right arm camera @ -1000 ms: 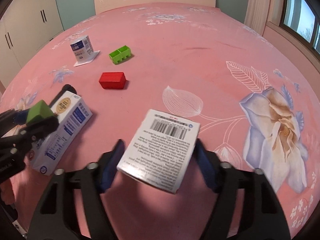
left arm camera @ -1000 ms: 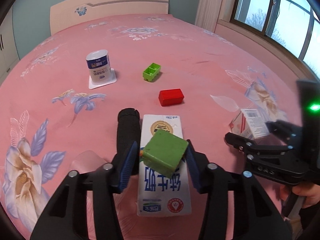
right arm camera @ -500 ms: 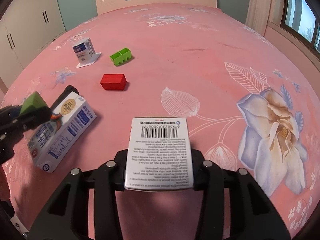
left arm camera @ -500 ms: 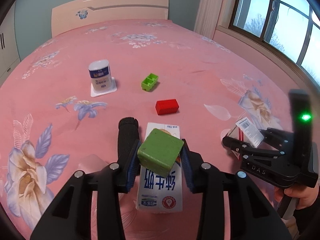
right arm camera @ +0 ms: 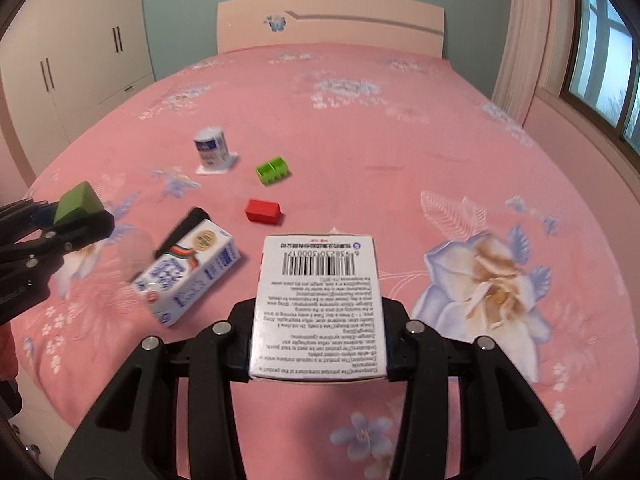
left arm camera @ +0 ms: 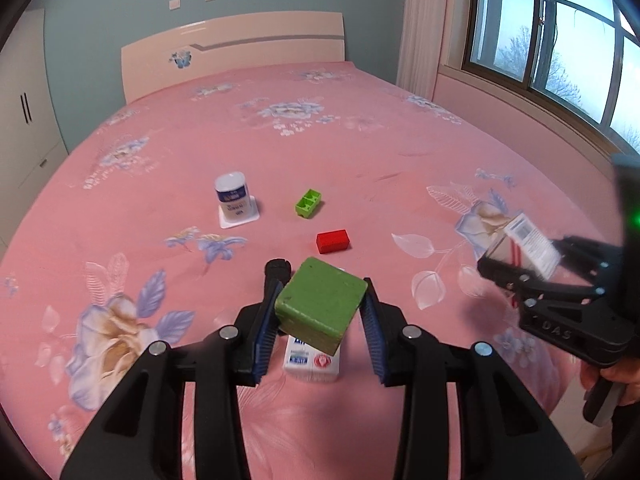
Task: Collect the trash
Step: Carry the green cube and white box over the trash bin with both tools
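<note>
left gripper (left arm camera: 320, 312) fingers clamped on a green block (left arm camera: 322, 309), right gripper (right arm camera: 318, 316) squeezing a white barcode box (right arm camera: 318, 304), both held above the pink bed (right arm camera: 400, 152), milk carton (right arm camera: 188, 272) lying below

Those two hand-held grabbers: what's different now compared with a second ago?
Both rose off the bed. The left gripper closed its fingers on the green block and lifted it clear of the milk carton. The right gripper clamped the white barcode box and raised it too. The carton, red block, green tray and white cup stayed put.
</note>
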A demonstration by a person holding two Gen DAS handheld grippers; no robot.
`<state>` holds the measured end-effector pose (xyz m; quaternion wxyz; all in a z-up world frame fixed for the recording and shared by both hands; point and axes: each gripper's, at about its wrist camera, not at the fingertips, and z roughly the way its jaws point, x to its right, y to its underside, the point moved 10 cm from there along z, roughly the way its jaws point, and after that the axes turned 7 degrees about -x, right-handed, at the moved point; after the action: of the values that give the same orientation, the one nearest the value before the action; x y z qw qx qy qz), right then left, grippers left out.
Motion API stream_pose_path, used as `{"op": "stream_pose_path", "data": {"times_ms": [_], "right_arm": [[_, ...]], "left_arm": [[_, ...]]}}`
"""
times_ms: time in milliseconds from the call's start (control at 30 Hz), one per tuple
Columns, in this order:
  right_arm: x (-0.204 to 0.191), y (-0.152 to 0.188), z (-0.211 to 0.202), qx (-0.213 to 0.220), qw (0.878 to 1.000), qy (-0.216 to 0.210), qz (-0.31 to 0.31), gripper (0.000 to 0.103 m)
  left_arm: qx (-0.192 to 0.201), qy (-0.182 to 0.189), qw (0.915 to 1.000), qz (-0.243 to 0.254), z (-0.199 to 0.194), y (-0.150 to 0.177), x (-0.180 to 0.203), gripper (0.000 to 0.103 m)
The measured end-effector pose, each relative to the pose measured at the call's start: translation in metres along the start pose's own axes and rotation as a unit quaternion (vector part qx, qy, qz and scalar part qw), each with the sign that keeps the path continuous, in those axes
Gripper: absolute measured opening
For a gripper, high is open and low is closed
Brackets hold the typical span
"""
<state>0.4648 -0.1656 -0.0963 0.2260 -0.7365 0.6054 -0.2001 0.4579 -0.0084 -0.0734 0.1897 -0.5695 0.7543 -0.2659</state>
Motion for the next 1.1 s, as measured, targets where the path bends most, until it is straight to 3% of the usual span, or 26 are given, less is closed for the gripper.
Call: {"op": "stream_pose_path", "data": {"times_ms": [633,833,1100], "right_arm": [[-0.058,0.042,-0.195,0.069,0.993,-0.027,-0.094,0.044],[-0.072,0.070,-0.236,0.080,0.989,-0.035,-0.121,0.044],[-0.085,0.110,-0.267,0.076,0.985,-0.045,-0.149,0.044]], "left_arm": [[0.040,-0.070,0.9964,0.027,-0.171,0.048,0.029,0.041],[0.042,-0.080,0.9954,0.030,-0.202,0.075,0.037,0.041],[0.023,-0.086,0.9954,0.034,-0.215,0.118,0.045,0.041]]}}
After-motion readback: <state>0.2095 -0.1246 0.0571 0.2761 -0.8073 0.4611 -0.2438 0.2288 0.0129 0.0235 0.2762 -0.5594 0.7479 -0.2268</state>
